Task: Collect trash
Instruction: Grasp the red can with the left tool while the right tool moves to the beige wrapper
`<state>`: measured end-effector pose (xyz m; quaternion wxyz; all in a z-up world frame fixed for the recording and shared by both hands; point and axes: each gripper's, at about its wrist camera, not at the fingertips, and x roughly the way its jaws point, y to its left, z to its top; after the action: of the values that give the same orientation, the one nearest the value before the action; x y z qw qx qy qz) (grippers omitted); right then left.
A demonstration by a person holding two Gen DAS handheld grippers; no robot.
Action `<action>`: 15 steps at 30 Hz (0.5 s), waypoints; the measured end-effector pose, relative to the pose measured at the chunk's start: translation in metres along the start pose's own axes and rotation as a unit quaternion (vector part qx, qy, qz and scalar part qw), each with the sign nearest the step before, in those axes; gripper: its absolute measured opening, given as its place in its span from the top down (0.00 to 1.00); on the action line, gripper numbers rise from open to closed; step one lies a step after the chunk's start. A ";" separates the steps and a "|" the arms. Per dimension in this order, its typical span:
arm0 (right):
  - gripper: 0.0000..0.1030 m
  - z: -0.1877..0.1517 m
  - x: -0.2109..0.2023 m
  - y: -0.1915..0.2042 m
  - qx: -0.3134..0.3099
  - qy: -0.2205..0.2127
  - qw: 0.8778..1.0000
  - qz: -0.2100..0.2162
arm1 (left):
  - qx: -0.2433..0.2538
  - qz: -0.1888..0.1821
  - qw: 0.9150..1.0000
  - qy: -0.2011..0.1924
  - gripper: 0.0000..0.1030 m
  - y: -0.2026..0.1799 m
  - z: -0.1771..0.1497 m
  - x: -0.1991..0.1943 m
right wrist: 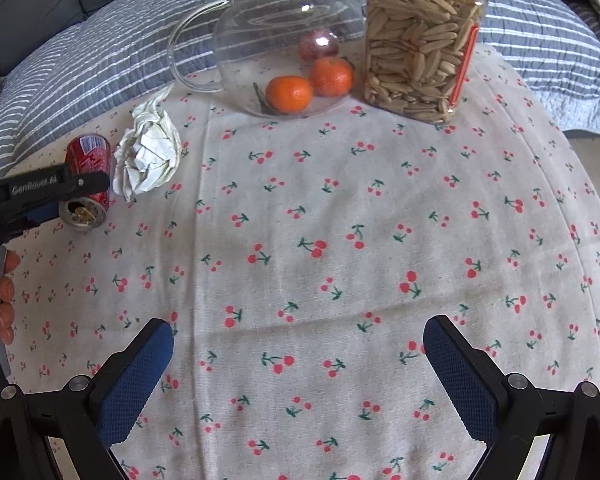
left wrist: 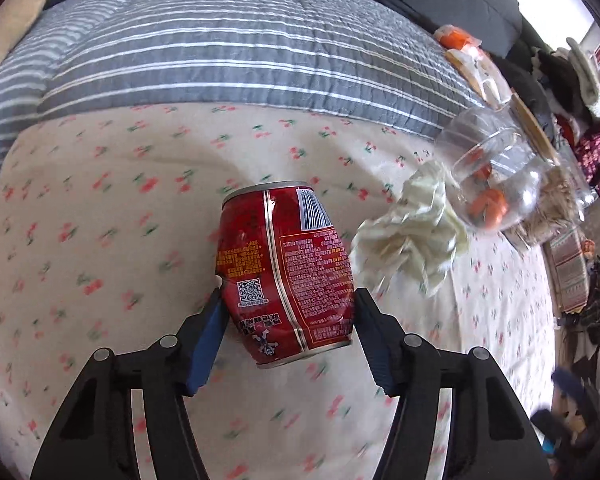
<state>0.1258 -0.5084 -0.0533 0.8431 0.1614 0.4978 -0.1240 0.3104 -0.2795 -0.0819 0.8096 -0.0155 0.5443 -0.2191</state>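
Observation:
My left gripper (left wrist: 287, 300) is shut on a dented red drink can (left wrist: 286, 270), its blue pads pressing both sides. The can also shows at the left of the right wrist view (right wrist: 89, 156), lying just over the cherry-print cloth (right wrist: 340, 240), with the left gripper's black finger across it. A crumpled white paper ball (left wrist: 412, 236) lies just right of the can; it also shows in the right wrist view (right wrist: 148, 160). My right gripper (right wrist: 298, 340) is open and empty above the cloth's middle.
A glass teapot (right wrist: 276, 40) with a wooden lid holds two tangerines (right wrist: 290, 94). A glass jar of seeds (right wrist: 420, 40) stands beside it. A striped grey quilt (left wrist: 240, 48) and a dark sofa lie behind. Clutter sits at the right (left wrist: 572, 120).

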 end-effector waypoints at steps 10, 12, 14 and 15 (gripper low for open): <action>0.01 0.015 0.041 0.048 0.011 0.022 1.000 0.020 | 0.010 -0.001 1.000 -0.020 0.37 0.075 -0.069 -0.068; 0.01 0.025 0.057 0.061 0.011 0.017 0.999 0.034 | 0.001 -0.006 1.000 -0.023 0.37 0.087 -0.079 -0.073; 0.02 0.034 0.065 0.071 0.005 0.002 0.999 0.040 | -0.001 -0.010 1.000 -0.017 0.37 0.092 -0.082 -0.073; 0.03 0.040 0.071 0.077 0.003 -0.003 0.999 0.044 | 0.007 -0.009 1.000 -0.020 0.37 0.093 -0.084 -0.075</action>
<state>0.2200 -0.4571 -0.0860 0.8487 0.1853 0.4874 -0.0890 0.2441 -0.1498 -0.0750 0.8185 -0.0192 0.5263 -0.2296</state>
